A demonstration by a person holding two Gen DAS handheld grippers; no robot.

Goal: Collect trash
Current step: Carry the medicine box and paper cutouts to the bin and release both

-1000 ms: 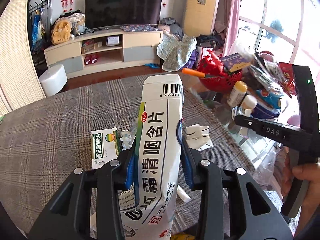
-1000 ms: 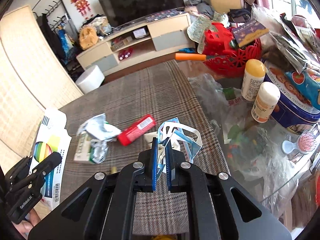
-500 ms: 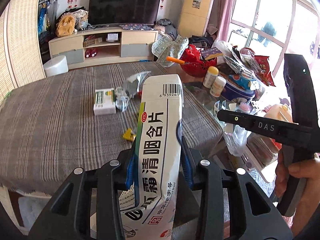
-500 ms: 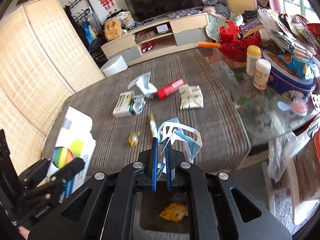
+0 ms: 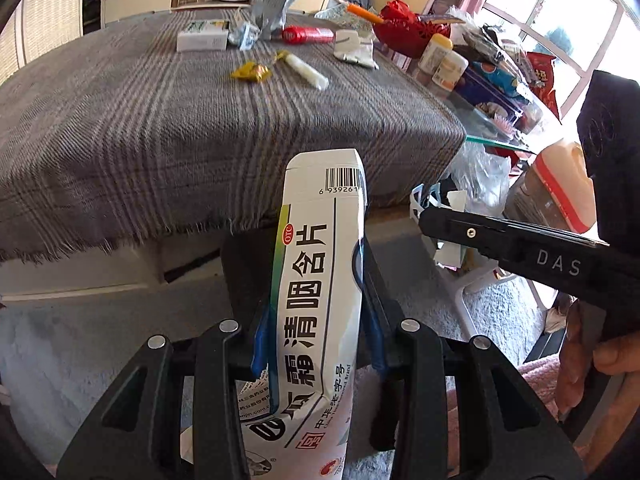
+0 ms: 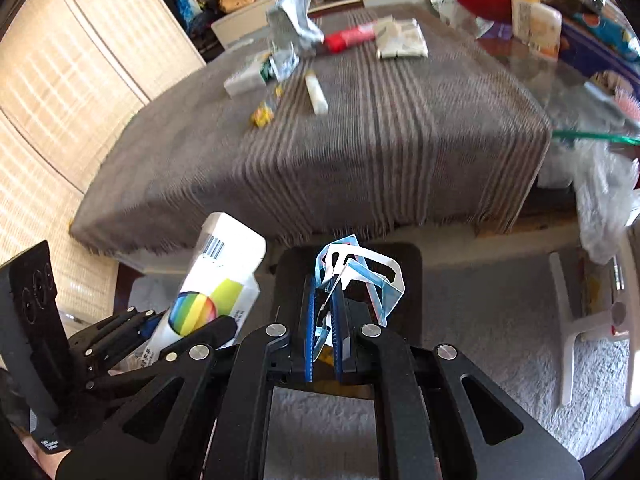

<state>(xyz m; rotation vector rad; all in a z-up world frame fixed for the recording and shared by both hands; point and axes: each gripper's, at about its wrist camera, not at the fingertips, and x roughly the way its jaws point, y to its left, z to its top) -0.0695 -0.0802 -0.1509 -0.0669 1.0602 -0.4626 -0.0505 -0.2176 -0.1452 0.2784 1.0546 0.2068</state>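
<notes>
Grey striped cloth (image 5: 168, 120) covers the table across the upper half of both wrist views, its fringed front edge hanging over pale carpet (image 6: 500, 320), which lies bare at lower right. On the cloth, toward the top of the frame, leftover trash sits well back from that edge: a small white box (image 5: 202, 38), a red tube (image 5: 308, 35), a yellow wrapper (image 5: 250, 72) and a white stick (image 5: 306, 72). Cluttered bottles and packets crowd the table's right end.

Below the fringe, at centre frame, a dark bin (image 6: 408, 272) stands on the carpet. The left gripper (image 5: 316, 308) is clamped on a tall white medicine box (image 5: 320, 264), upright between its blue pads, in front of the table edge. The right gripper (image 6: 324, 320) has its jaws nearly together, pinching a crumpled blue-and-white paper scrap (image 6: 360, 276) just over the bin. In the left view the right gripper reaches in from the right edge, close beside the box.
</notes>
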